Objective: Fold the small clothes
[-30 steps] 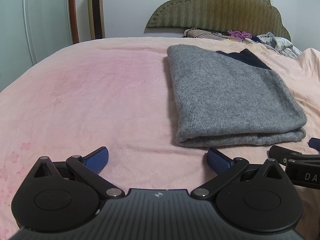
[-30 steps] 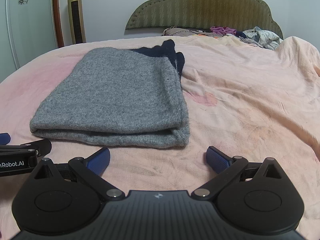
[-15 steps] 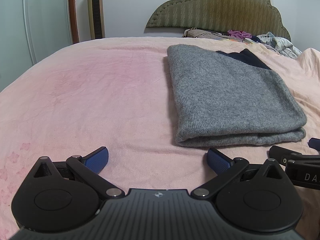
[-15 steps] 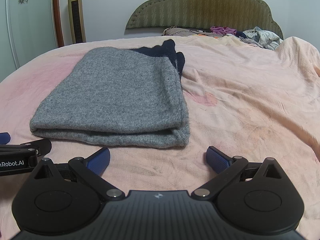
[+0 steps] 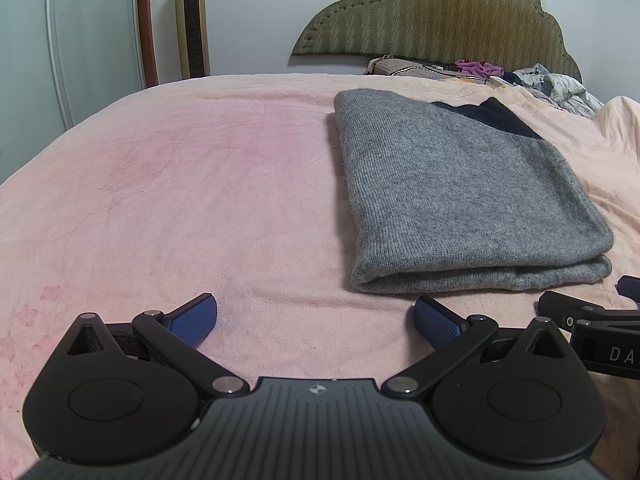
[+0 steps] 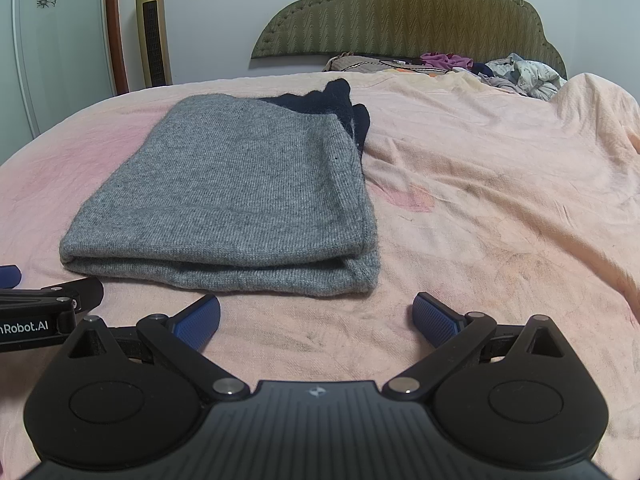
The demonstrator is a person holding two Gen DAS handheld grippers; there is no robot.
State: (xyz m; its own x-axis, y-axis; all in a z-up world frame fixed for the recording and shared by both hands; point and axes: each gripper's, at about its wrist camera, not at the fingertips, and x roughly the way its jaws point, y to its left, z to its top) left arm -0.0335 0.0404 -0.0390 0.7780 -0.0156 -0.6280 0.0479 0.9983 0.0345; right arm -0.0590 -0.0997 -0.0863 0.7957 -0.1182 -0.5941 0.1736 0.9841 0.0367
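Note:
A grey knitted garment lies folded flat on the pink bed sheet, with a dark navy part showing at its far end. It also shows in the right wrist view. My left gripper is open and empty, low over the sheet, near the garment's front left corner. My right gripper is open and empty, just in front of the garment's front right corner. The right gripper's side shows at the right edge of the left wrist view, and the left gripper's side in the right wrist view.
A padded olive headboard stands at the far end of the bed. A heap of loose clothes lies below it. A gold tower fan and a glass door stand at the back left.

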